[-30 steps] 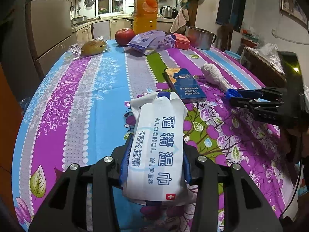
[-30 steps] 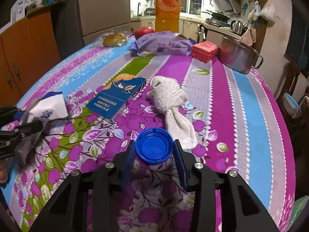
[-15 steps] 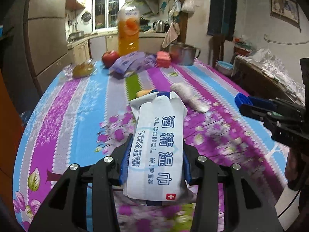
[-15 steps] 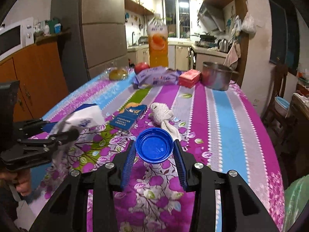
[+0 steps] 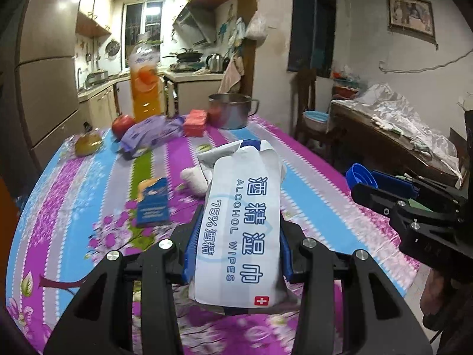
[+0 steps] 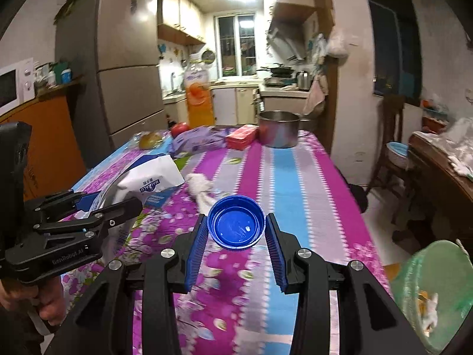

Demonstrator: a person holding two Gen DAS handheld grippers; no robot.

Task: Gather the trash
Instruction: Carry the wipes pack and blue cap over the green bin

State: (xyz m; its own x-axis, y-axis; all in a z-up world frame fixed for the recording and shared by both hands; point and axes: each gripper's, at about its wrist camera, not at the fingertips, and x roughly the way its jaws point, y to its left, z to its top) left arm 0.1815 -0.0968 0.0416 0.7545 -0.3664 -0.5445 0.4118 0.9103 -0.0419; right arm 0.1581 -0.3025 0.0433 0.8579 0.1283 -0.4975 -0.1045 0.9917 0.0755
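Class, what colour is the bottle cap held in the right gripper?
Blue; the bottle cap shows best in the right wrist view.

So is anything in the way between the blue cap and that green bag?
Nothing visible. The right claw holds the blue cap above the table, and the green bag sits lower right, beyond its edge.

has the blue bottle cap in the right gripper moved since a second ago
Yes. The blue bottle cap, clamped in the right hand-held gripper, has risen and pulled back from the white cloth it sat beside.
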